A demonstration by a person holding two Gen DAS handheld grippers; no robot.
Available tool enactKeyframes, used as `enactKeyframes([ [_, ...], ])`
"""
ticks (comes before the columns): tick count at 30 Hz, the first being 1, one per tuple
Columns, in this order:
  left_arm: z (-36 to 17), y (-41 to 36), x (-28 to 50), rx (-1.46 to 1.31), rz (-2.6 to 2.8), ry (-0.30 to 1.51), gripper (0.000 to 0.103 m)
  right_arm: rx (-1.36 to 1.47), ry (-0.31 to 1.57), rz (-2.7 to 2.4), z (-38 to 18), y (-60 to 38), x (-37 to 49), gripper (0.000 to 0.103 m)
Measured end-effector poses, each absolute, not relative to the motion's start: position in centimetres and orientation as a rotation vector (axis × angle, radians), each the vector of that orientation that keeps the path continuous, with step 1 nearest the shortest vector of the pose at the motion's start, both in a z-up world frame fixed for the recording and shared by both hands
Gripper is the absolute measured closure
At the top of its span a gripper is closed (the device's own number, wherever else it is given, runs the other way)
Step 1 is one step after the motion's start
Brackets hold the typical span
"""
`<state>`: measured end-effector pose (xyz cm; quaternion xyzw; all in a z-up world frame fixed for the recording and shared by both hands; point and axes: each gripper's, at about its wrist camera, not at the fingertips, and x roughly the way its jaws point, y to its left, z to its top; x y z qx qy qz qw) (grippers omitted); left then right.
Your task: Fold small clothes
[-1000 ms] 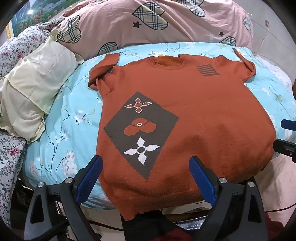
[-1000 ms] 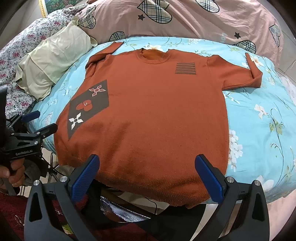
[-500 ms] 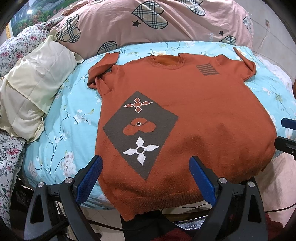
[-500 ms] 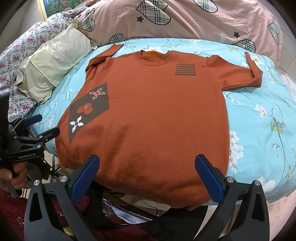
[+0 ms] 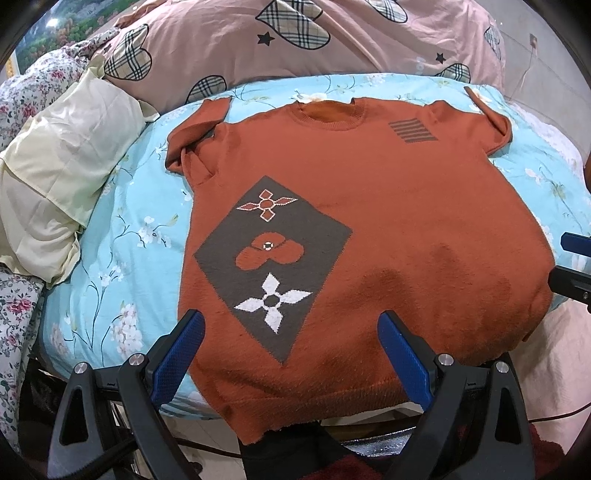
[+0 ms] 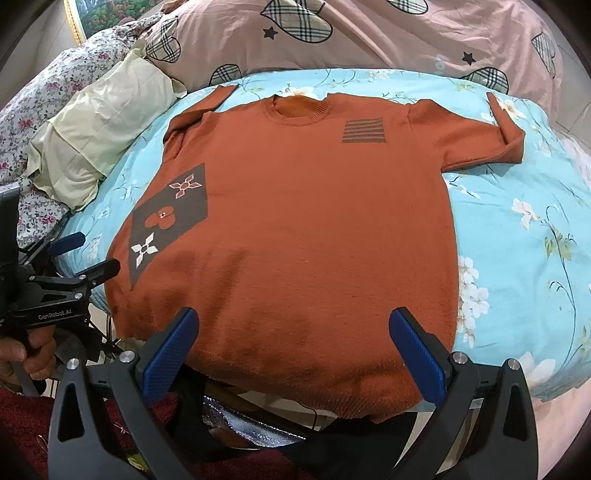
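A rust-orange knitted sweater lies face up and spread flat on a light blue floral bed sheet, collar at the far side, hem hanging over the near edge. A grey diamond patch with flower motifs marks its left front. Both sleeves are bent, the left one bunched near the shoulder. My left gripper stands open over the hem at the left. My right gripper is open above the hem at the right. Neither holds anything.
A pink quilt with plaid hearts lies piled behind the sweater. A cream pillow and floral bedding sit at the left. A hand grips the left tool's handle. Dark red cloth lies below the bed edge.
Both grippers have edged slightly forward toward the sweater's hem. The sweater itself has not moved and both stay open.
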<state>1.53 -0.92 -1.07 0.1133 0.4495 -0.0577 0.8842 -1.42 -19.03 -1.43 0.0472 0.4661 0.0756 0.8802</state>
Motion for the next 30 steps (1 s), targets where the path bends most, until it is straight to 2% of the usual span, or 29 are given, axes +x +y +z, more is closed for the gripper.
enactKeyframes([
  [14, -2.2, -1.5, 3.1, 0.22, -0.132, 0.995, 0.008, 0.182, 0.978, 0.148, -1.9, -21.4, 0.2, 0.001],
  [20, -2.8, -1.8, 4.6, 0.204, -0.141, 1.023, 0.008, 0.258, 0.925, 0.091, -1.3, -25.7, 2.4, 0.001],
  [23, -2.8, -2.0, 5.5, 0.202, -0.144, 1.024, 0.008, 0.283, 0.882, 0.023, -0.6, -29.5, 4.2, 0.009],
  [25, -2.7, -2.2, 6.3, 0.208, -0.139, 1.019, 0.008, 0.328, 0.842, -0.023, 0.1, -33.0, 6.0, 0.021],
  [29, -2.3, -2.7, 7.9, 0.205, -0.135, 1.004, 0.008, 0.42, 0.796, -0.098, 0.6, -39.7, 9.5, 0.033],
  [30, -2.2, -2.9, 8.3, 0.202, -0.136, 1.0, 0.008, 0.448, 0.793, -0.119, 0.5, -41.3, 10.4, 0.04],
])
